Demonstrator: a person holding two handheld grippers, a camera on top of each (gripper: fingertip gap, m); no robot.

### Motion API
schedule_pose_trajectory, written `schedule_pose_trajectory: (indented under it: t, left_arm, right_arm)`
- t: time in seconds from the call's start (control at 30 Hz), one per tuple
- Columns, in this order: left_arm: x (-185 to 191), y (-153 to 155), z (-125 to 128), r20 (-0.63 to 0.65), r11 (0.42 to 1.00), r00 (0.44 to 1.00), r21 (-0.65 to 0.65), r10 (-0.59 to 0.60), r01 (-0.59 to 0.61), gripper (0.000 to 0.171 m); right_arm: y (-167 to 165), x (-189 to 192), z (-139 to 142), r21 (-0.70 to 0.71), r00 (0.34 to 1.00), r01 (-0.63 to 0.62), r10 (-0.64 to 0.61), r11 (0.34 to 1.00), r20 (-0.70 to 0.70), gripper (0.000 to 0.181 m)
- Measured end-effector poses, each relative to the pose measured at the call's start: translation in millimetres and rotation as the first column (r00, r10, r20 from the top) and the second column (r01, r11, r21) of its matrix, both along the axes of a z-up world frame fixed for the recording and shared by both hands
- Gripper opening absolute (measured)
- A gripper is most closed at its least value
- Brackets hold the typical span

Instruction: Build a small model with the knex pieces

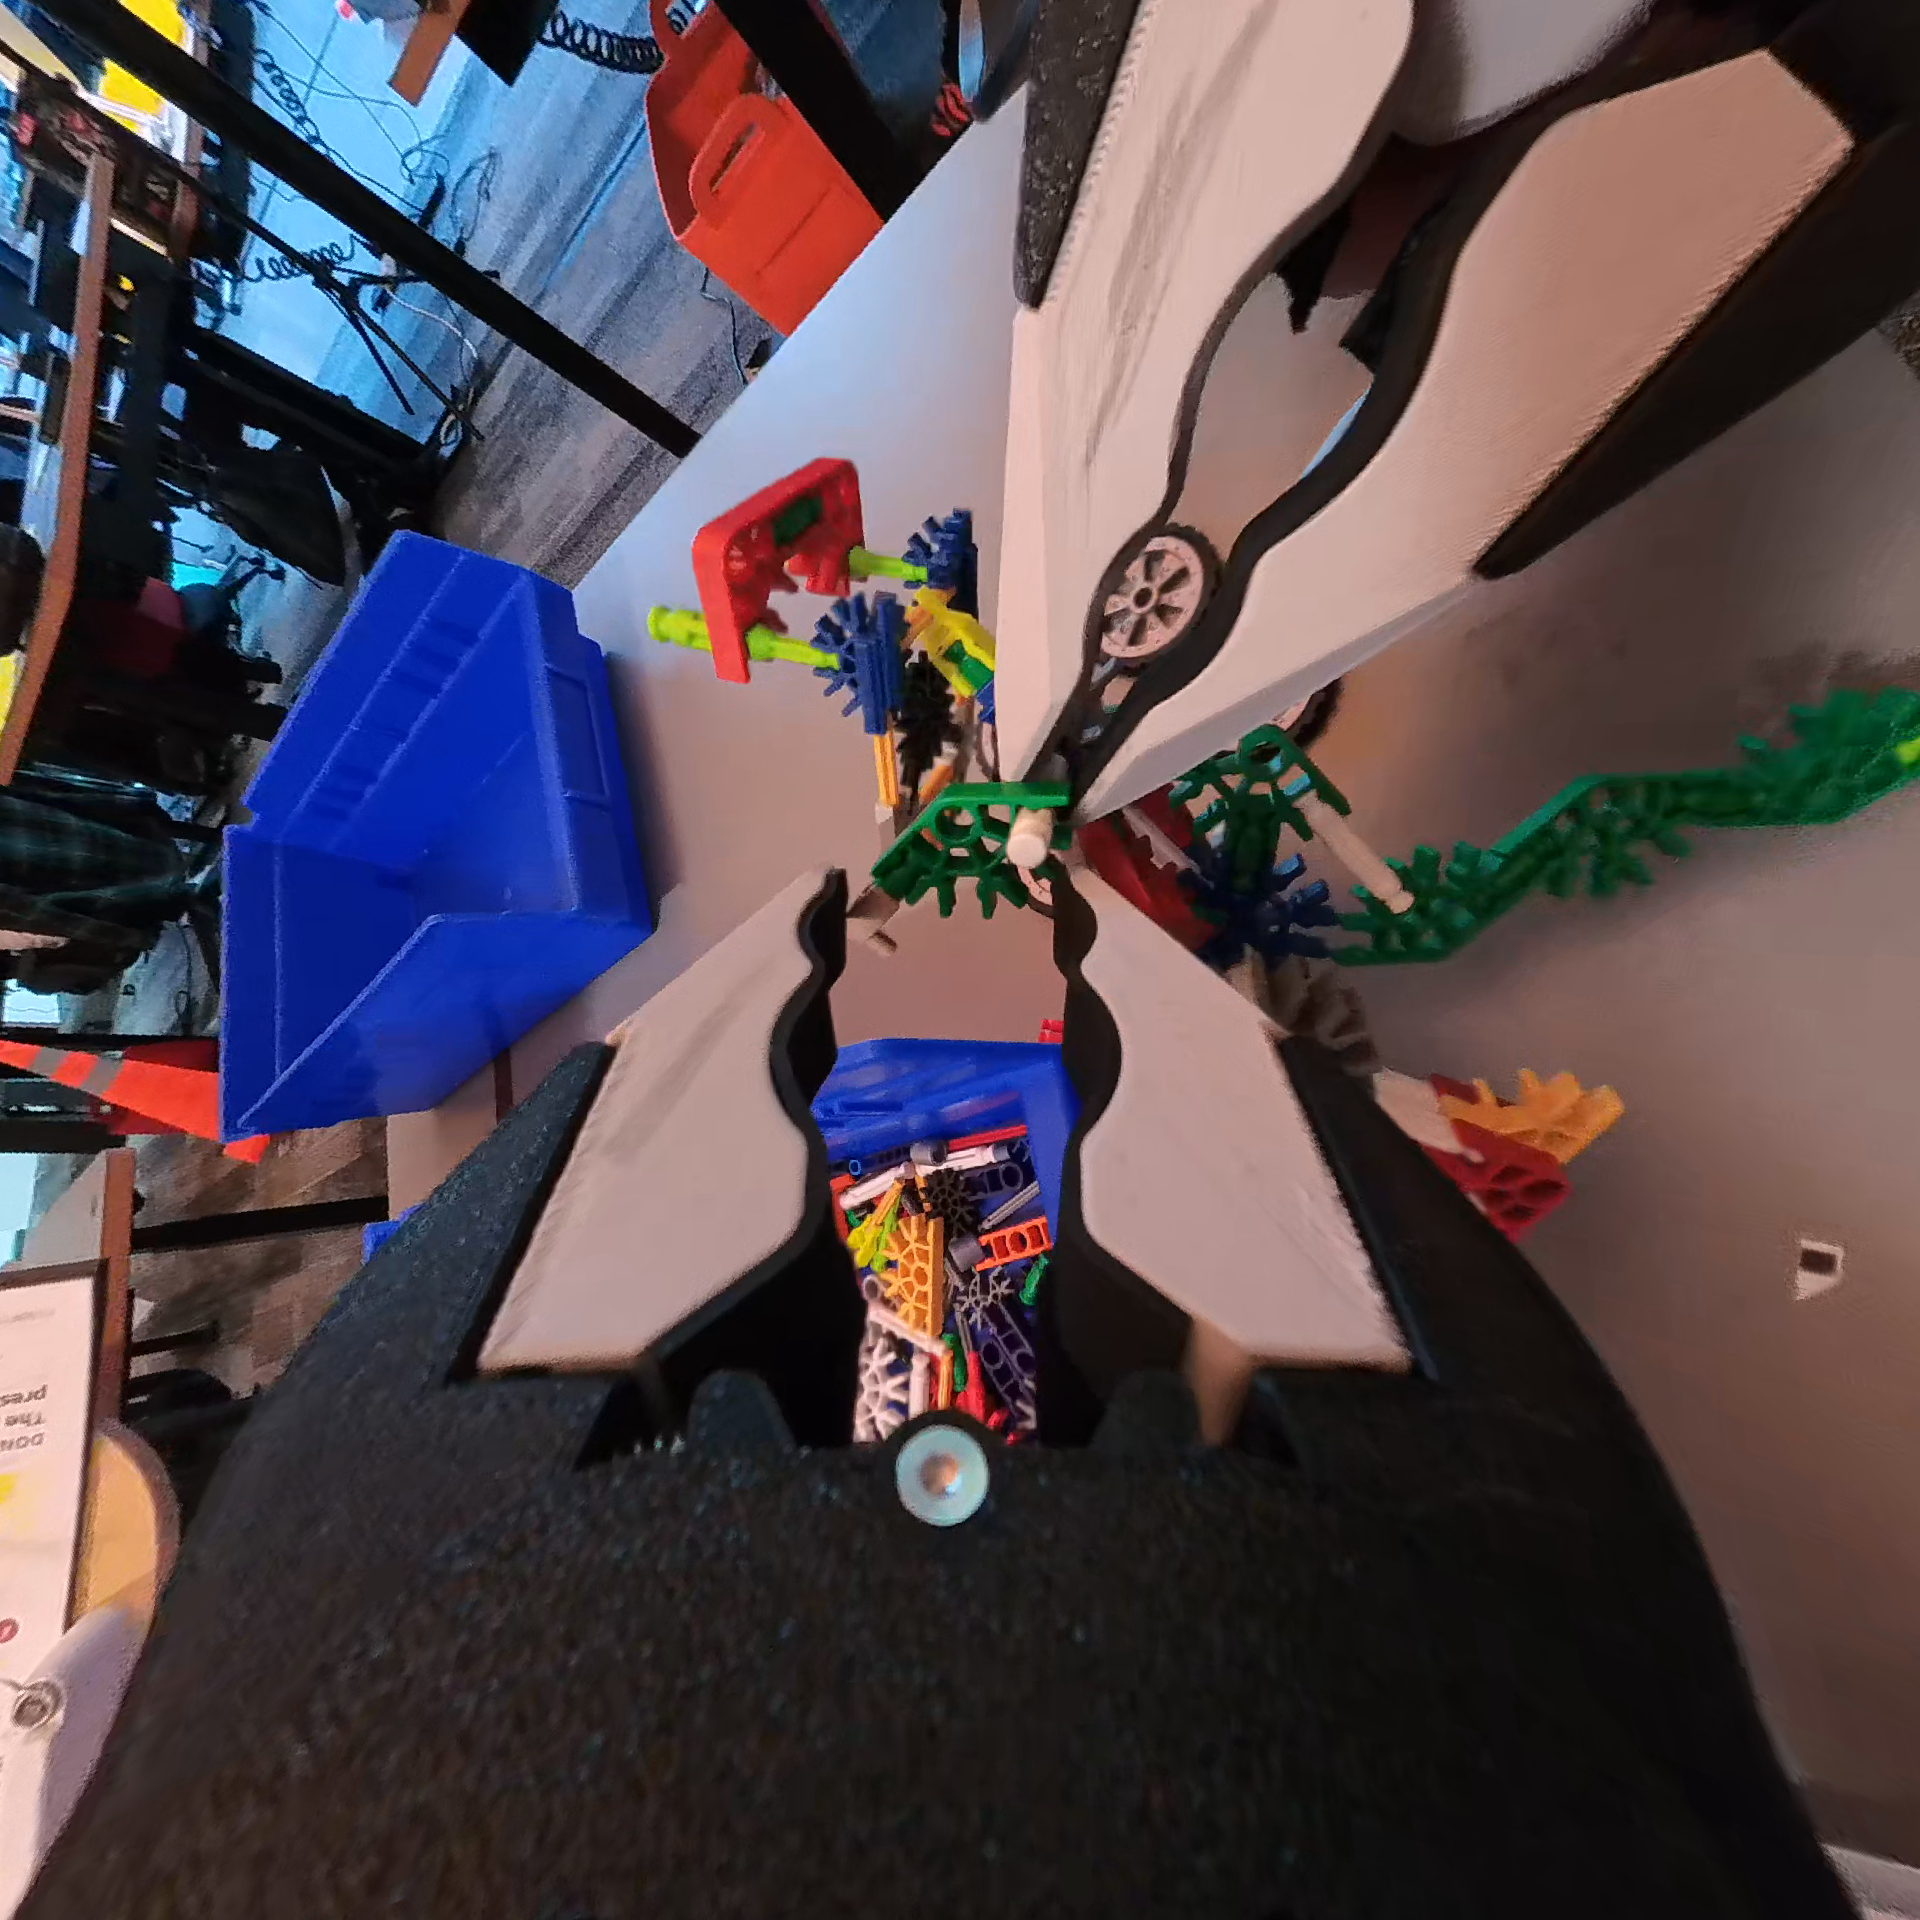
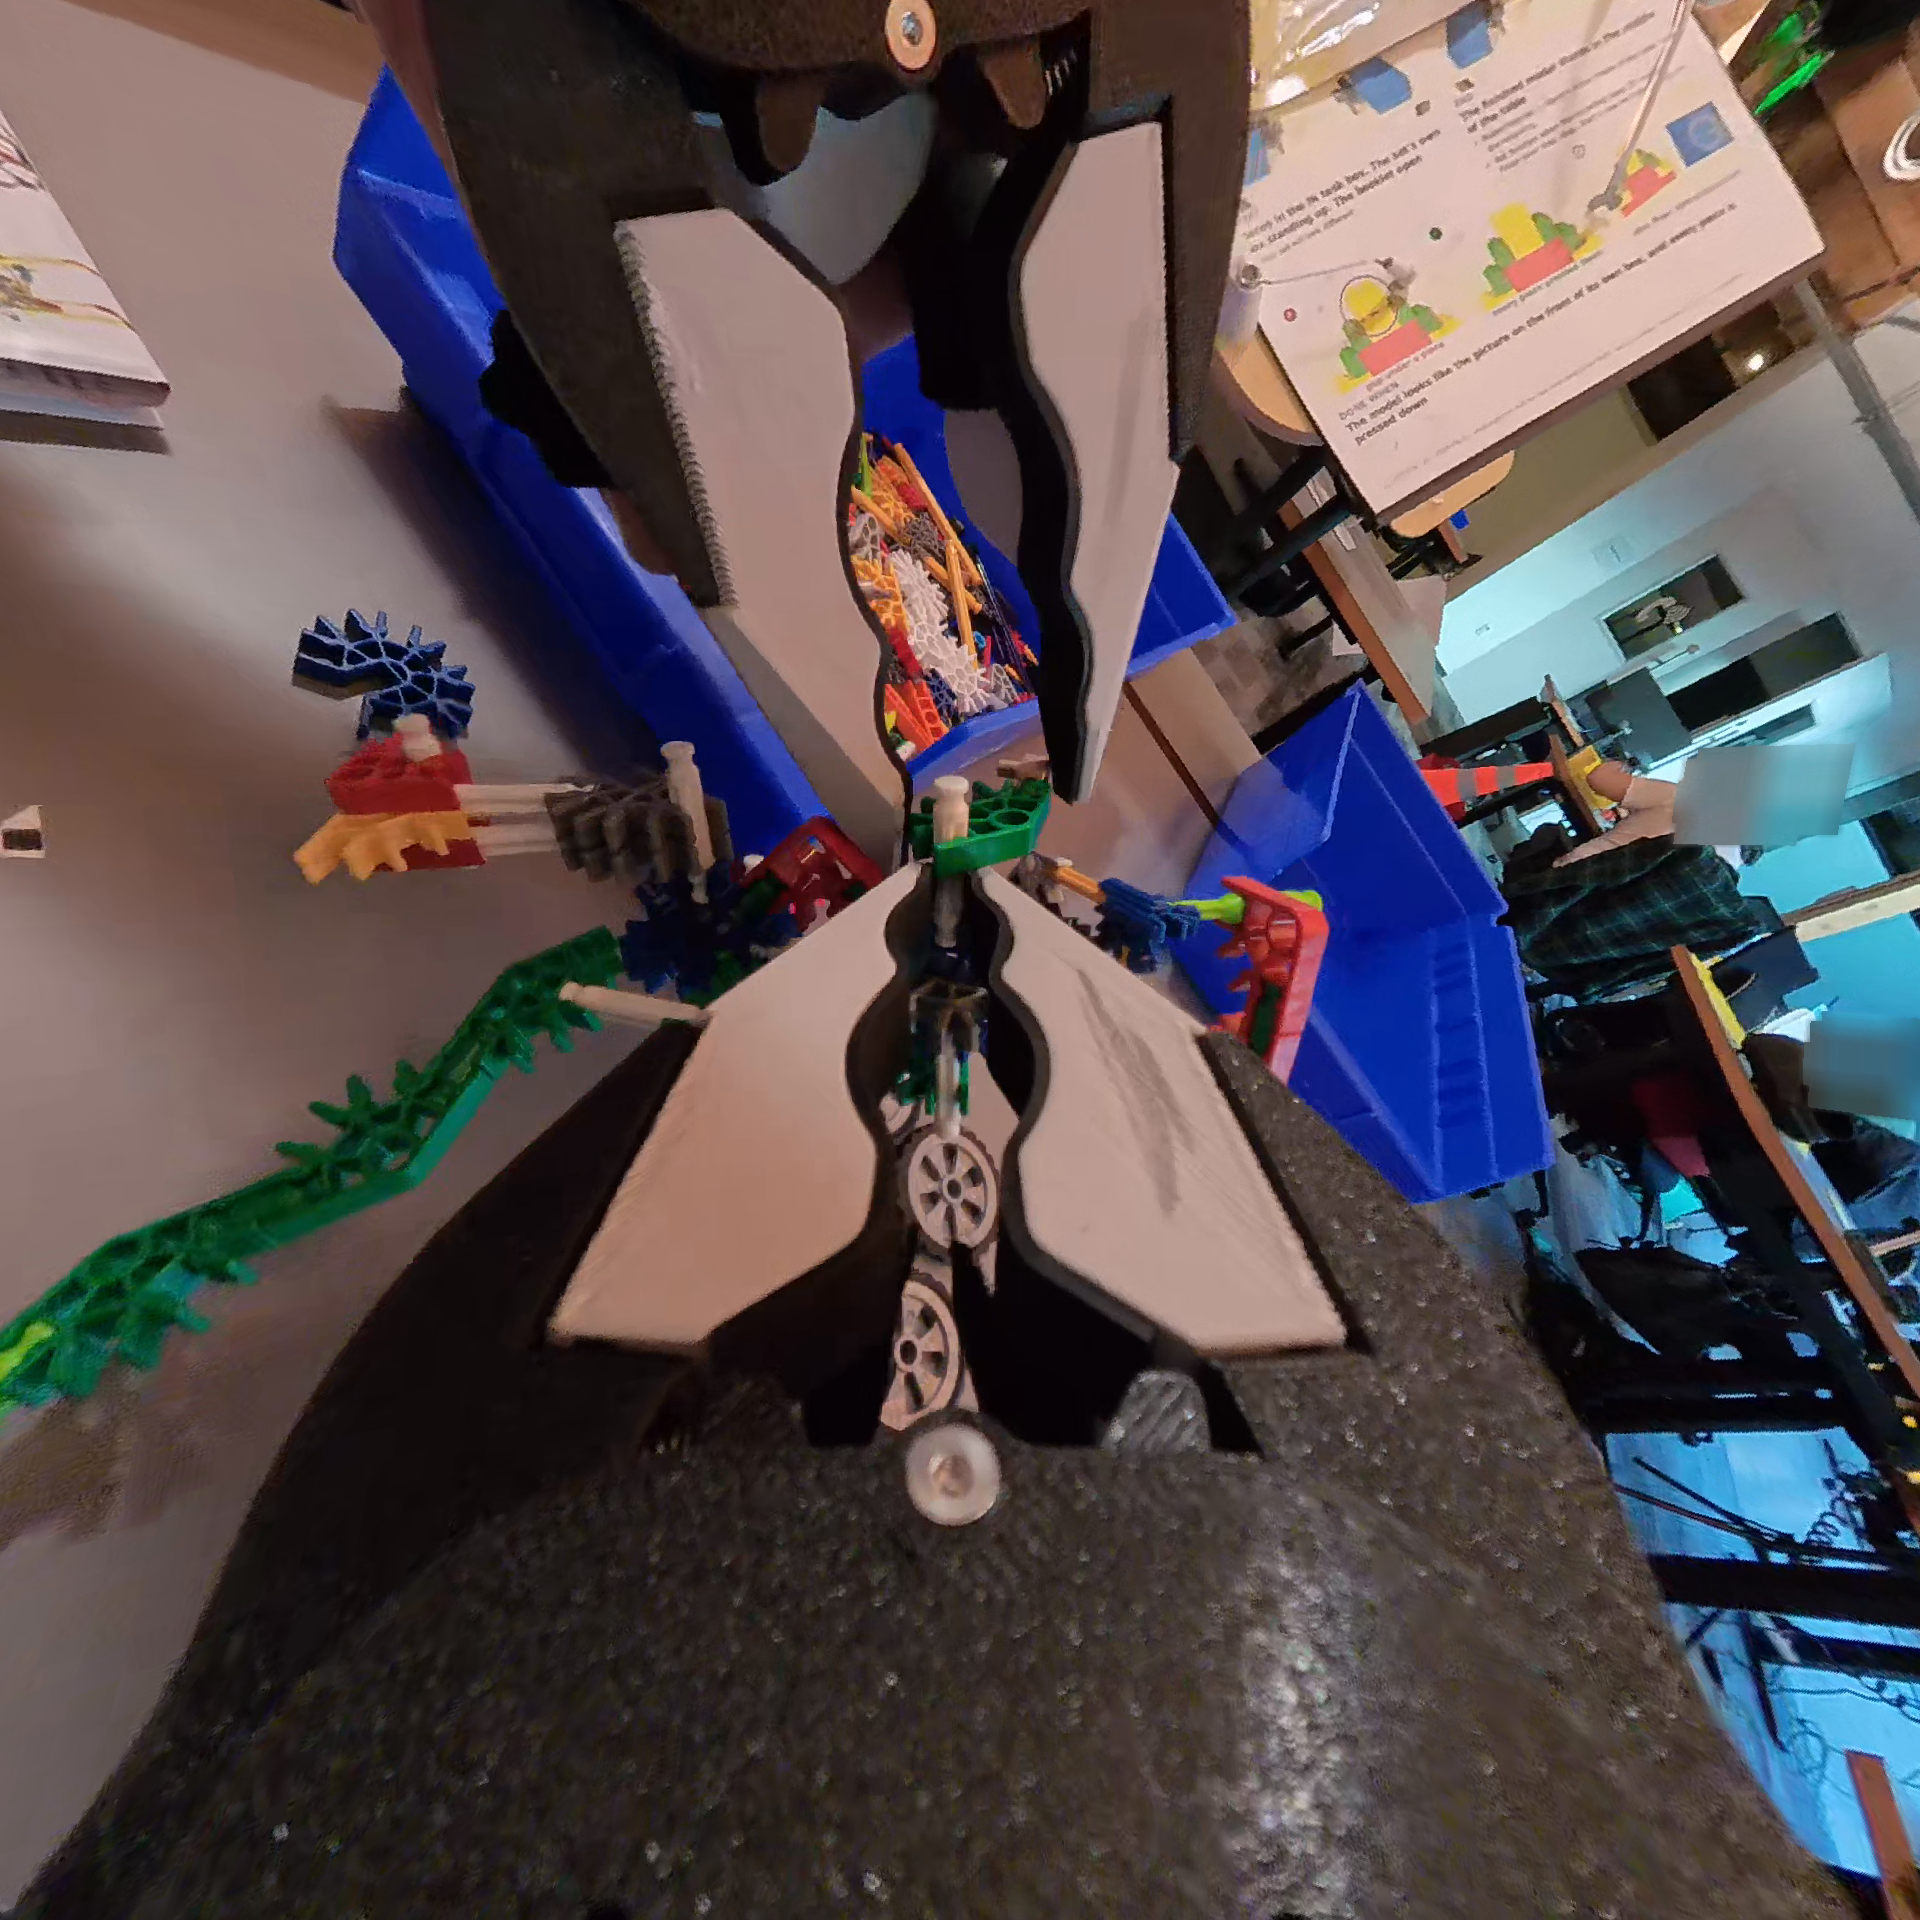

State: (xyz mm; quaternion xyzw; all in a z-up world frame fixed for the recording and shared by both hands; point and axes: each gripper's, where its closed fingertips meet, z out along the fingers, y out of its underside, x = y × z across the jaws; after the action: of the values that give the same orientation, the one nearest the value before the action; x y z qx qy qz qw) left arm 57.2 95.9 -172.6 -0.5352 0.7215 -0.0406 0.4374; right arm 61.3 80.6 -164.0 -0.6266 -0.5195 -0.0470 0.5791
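Inspector: Behind the pale grey counter [image 1: 1662, 1039] lay a workshop with dark racks, cables, a red bin [image 1: 764, 197] on the floor and a printed instruction sheet [image 2: 1507, 239] propped beyond the far edge.

Clerk: And on the counter itself?

Inspector: One blue bin [image 2: 582, 582] full of mixed rod-and-connector pieces, an empty blue bin [image 1: 416, 821] beside it, and a multicoloured construction-toy model [image 2: 727, 914] between the two tools.

Clerk: How did the model lie?

Inspector: Its long axis ran along the green connector chain [image 2: 312, 1153], which trailed off across the counter, away from the bins. A red panel [image 2: 1273, 966] on lime rods pointed the opposite way, toward the empty bin.

Clerk: State of the right hand-held gripper [image 2: 948, 894]?

Inspector: Nearly pressed together, pinching the model where a white rod [image 2: 951, 810] passed through a green connector [image 2: 987, 821]. Grey spoked wheels [image 2: 951, 1190] sat in the gap behind its tips.

Clerk: And the left hand-held gripper [image 1: 951, 894]?

Inspector: Spread, holding nothing, tips just beside that same green connector, facing the right tool head-on.
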Motion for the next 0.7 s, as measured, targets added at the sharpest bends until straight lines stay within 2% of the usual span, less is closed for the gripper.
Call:
schedule_pose_trajectory:
  t: [0.3,0.47,0.7]
  left_arm:
    - [0,1,-1,0.026,1.0,0.999,-0.006,-0.021,0.021,0.036]
    - [0,-5,12,0.09,0.998,0.994,-0.014,-0.062,0.064,0.034]
    - [0,-6,15,0.11,0.997,0.991,-0.001,-0.082,0.082,0.03]
  right_arm:
    - [-1,-1,0,-0.029,0.997,-0.047,0.045,0.998,-0.058,0.004]
    - [-4,-2,13,-0.021,0.99,-0.108,0.106,0.994,-0.098,0.003]
    - [-6,-6,19,-0.018,0.984,-0.164,0.163,0.986,-0.074,0.003]
